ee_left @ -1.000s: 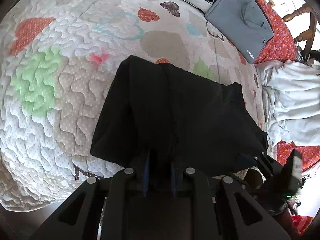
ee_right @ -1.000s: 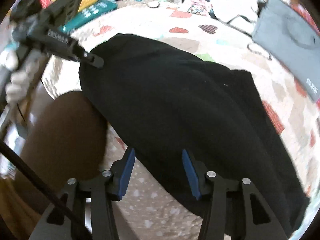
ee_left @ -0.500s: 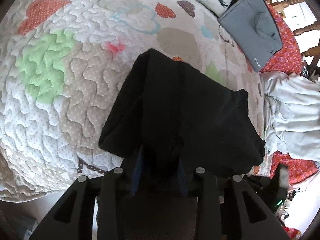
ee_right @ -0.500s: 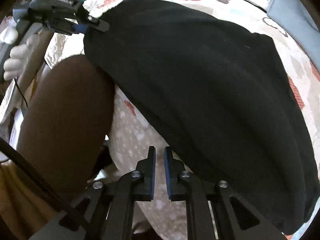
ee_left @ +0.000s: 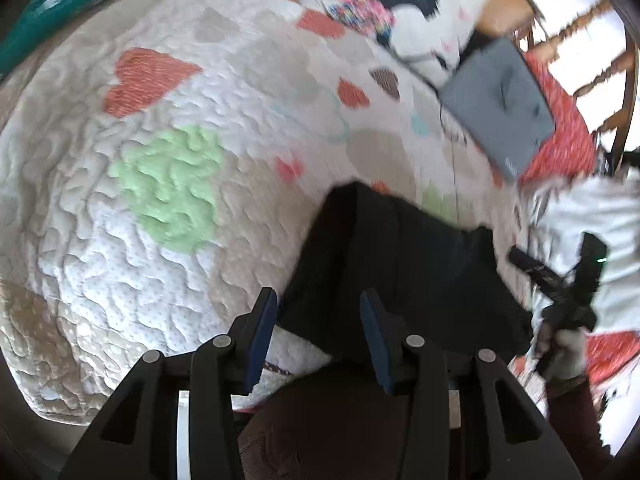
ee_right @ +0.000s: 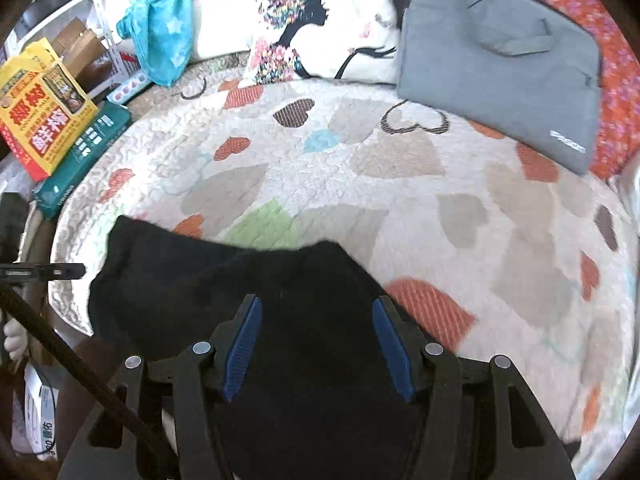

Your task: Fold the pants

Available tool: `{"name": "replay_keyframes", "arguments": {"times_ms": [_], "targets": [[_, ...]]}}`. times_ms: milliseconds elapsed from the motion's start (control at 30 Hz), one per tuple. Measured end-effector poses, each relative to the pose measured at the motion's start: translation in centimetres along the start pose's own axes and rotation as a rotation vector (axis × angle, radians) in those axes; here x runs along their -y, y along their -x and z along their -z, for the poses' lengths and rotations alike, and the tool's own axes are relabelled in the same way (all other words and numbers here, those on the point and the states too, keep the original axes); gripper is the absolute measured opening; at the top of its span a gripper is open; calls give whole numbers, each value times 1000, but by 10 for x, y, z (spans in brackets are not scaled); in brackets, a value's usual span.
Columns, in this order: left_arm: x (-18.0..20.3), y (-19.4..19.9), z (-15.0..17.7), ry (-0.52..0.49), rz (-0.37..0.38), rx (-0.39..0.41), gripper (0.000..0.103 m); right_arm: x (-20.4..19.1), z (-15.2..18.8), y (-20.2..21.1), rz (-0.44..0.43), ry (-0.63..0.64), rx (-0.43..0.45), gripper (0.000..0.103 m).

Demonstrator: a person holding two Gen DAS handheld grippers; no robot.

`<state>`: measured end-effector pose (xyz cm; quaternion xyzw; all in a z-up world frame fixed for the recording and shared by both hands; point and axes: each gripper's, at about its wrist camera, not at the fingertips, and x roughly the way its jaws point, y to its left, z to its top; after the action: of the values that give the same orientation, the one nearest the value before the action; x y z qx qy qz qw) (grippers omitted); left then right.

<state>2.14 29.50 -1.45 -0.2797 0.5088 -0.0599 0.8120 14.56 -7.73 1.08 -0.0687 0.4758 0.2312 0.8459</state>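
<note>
Left wrist view: the black pants (ee_left: 400, 264) are seen folded on the quilted bed (ee_left: 140, 240); the left gripper (ee_left: 318, 332) jaws are opening, apparently free of cloth, though blurred.

Right wrist view: the right gripper (ee_right: 318, 344) jaws are opening above the pants (ee_right: 224, 280), nothing held. A release is judged; a fresh edge must be gripped next.

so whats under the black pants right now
The black pants lie folded on the heart-print quilt. Quilt shows all round them; whatever is beneath the cloth itself is covered.
</note>
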Motion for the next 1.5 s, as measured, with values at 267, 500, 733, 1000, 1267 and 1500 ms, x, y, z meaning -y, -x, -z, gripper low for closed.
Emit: {"name": "replay_keyframes", "arguments": {"times_ms": [267,500,733,1000,1267,1500], "targets": [[4,9,-22,-5,54,93,55,19,-15,-52,-55,-134,-78,2],[31,-40,-46,-53,120,80,58,48,-17,-40,-49,-221,-54,17],[52,-90,-56,-246,97,26,75,39,-20,-53,-129,-142,-68,70],[63,-107,-55,-248,52,-22,49,9,-17,-83,-131,-70,-143,16],[71,-96,-70,-184,45,11,38,7,-33,-54,-119,-116,-78,13],[61,-103,-110,-81,35,51,38,7,-70,-65,-87,-102,-65,13]]}}
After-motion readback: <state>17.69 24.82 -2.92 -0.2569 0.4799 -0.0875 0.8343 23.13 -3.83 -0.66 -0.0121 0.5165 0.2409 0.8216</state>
